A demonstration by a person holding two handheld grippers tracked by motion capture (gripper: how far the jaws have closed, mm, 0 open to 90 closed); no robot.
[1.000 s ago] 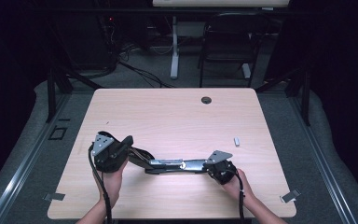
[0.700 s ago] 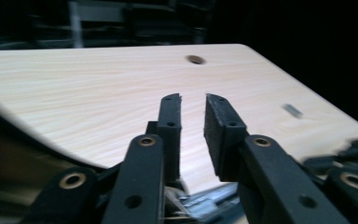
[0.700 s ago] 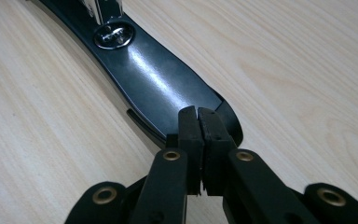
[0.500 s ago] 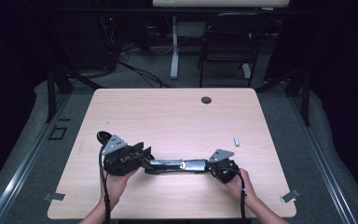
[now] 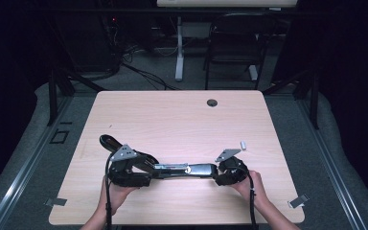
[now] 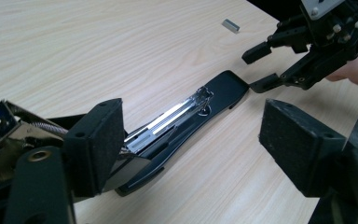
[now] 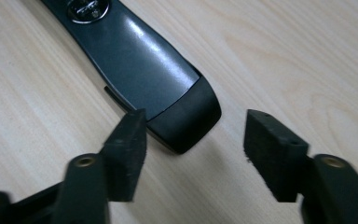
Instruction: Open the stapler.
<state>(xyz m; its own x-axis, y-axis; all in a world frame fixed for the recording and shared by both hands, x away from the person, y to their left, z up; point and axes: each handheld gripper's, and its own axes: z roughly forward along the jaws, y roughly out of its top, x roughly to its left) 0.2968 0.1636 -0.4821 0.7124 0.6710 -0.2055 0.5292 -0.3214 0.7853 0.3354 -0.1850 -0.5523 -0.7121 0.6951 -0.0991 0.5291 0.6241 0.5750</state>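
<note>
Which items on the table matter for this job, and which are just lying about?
In the job: opened stapler, left tongs, right tongs, both open.
Lying about: small metal strip of staples, round grommet in the table.

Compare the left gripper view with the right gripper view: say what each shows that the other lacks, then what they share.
Left gripper view alone: the stapler's opened top and shiny staple channel, a small staple strip lying apart on the table, the right gripper with jaws apart just off the stapler's end, and a hand behind it.

Right gripper view alone: a close look at the base's rounded tip, lying free between open pads.

Both: the black stapler base and the wooden table.
</note>
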